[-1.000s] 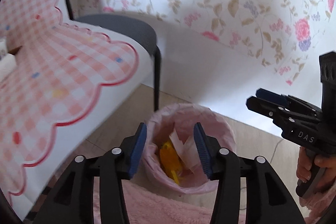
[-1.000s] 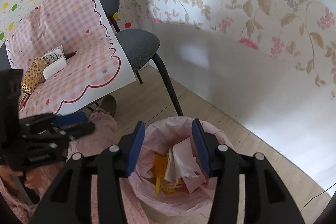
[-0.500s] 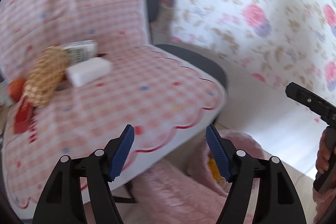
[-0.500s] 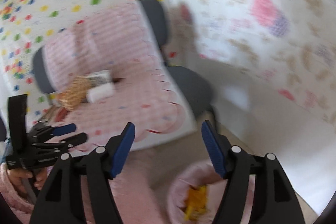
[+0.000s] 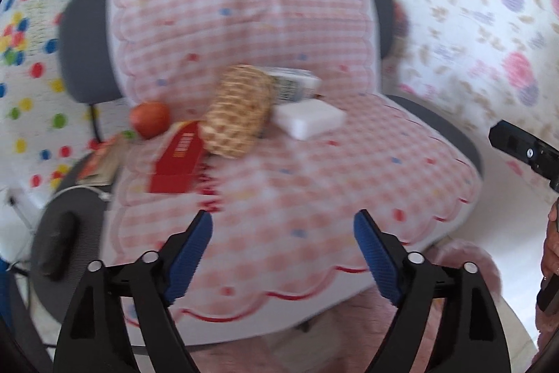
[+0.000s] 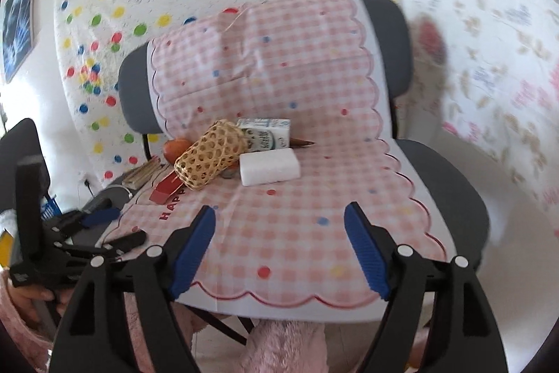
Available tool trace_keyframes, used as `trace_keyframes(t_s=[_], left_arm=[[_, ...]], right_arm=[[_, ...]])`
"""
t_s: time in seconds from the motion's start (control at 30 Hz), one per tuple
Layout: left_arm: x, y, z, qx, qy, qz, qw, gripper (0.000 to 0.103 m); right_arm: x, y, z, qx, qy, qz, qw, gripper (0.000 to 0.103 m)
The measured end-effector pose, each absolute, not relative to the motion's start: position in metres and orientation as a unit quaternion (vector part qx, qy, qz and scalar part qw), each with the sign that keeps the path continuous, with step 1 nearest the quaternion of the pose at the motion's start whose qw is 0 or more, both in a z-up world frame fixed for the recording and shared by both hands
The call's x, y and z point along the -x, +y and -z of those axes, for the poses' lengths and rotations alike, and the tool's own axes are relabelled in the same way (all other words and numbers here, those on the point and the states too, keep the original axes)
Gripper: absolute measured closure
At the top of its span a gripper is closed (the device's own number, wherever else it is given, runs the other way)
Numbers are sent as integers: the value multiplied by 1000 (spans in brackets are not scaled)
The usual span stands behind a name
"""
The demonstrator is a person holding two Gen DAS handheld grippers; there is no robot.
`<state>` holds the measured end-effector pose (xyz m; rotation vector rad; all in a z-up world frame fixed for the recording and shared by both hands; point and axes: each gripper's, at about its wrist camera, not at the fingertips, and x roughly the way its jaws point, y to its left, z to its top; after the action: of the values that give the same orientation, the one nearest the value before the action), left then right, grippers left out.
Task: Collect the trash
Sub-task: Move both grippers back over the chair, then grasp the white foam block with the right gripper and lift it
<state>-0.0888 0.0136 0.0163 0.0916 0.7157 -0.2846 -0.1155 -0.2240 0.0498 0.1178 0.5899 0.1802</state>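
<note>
A grey chair draped in a pink checked cloth (image 5: 297,170) (image 6: 307,198) carries the litter. On it lie a woven bamboo sleeve (image 5: 237,114) (image 6: 209,158), a milk carton (image 5: 293,86) (image 6: 267,135), a white block (image 5: 309,119) (image 6: 269,166), a red box (image 5: 178,159) (image 6: 167,186) and a round red-orange fruit (image 5: 150,119) (image 6: 174,147). My left gripper (image 5: 283,222) hovers over the seat's front, its jaws opening with nothing between them. My right gripper (image 6: 279,212) does the same, also short of the items.
A second dark chair (image 5: 66,233) stands at the left with a booklet (image 5: 101,159) on it. Spotted and flowered wall coverings close off the back. Pink fluffy fabric (image 6: 286,345) fills the bottom edge. A hand holds the other gripper (image 6: 115,228) at the left.
Both grippers swung up and left, from over the pink-lined trash bin to facing the chair seat. Both jaws have spread much wider. The bin has dropped out of view.
</note>
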Motion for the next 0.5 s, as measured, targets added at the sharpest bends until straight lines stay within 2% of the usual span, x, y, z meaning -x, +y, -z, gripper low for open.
trace_keyframes(t_s=[0.1,0.5], left_arm=[[81,30,-19,-38,343,110,932,14],[34,86,-6,0,353,34,935,14]], right_arm=[[94,-216,-45,-52,304,-93,947,25],[32,-165,-22,-18,331,-105,938,25]])
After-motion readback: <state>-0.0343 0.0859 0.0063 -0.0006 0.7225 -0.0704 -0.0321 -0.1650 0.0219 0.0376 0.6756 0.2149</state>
